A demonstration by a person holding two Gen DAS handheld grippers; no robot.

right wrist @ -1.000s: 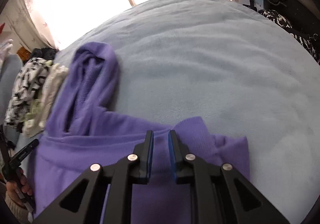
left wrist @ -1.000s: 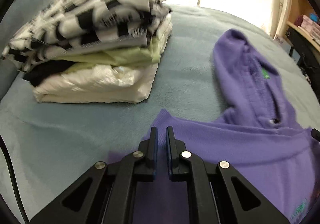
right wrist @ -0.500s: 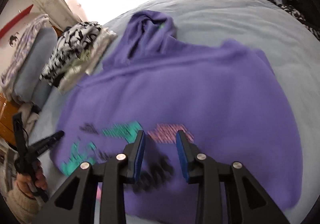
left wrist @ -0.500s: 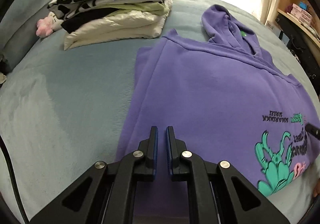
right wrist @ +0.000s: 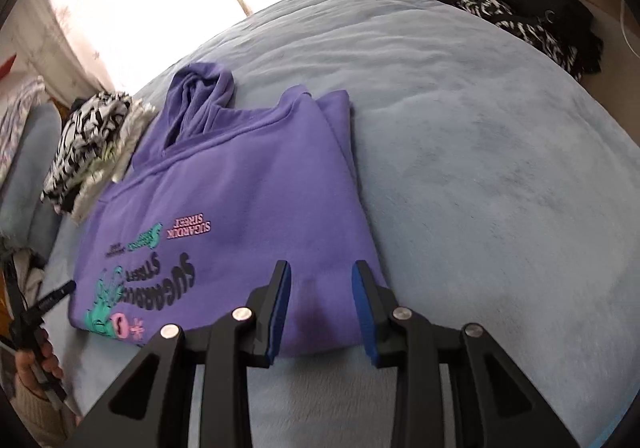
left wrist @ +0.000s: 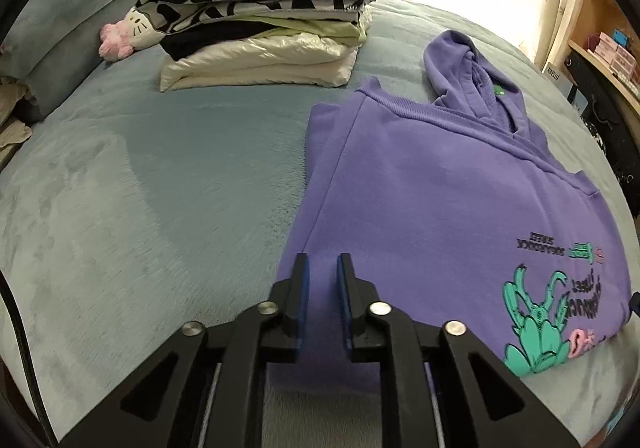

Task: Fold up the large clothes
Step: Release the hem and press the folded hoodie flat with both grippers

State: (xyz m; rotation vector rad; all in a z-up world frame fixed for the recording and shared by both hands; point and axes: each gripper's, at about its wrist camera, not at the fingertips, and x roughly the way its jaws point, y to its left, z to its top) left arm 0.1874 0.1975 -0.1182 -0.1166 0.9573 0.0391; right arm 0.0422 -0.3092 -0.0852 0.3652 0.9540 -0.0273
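Blue bed (right wrist: 480, 168), both tools (left wrist: 322, 268) (right wrist: 322, 280) parted over purple hoodie (left wrist: 420, 188)

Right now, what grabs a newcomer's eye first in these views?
The purple hoodie with a teal cartoon print lies flat on the pale blue plush bed cover, sleeves tucked in. Behind it, toward the pillows, sits a stack of folded clothes topped by a black-and-white patterned piece.

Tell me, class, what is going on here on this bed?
A person with a handheld gripper in each hand is folding a purple hoodie on a blue bed. Its sides are folded in, print facing up. The left gripper and right gripper hover open at its near edge, gripping nothing. A stack of folded clothes sits beside it.
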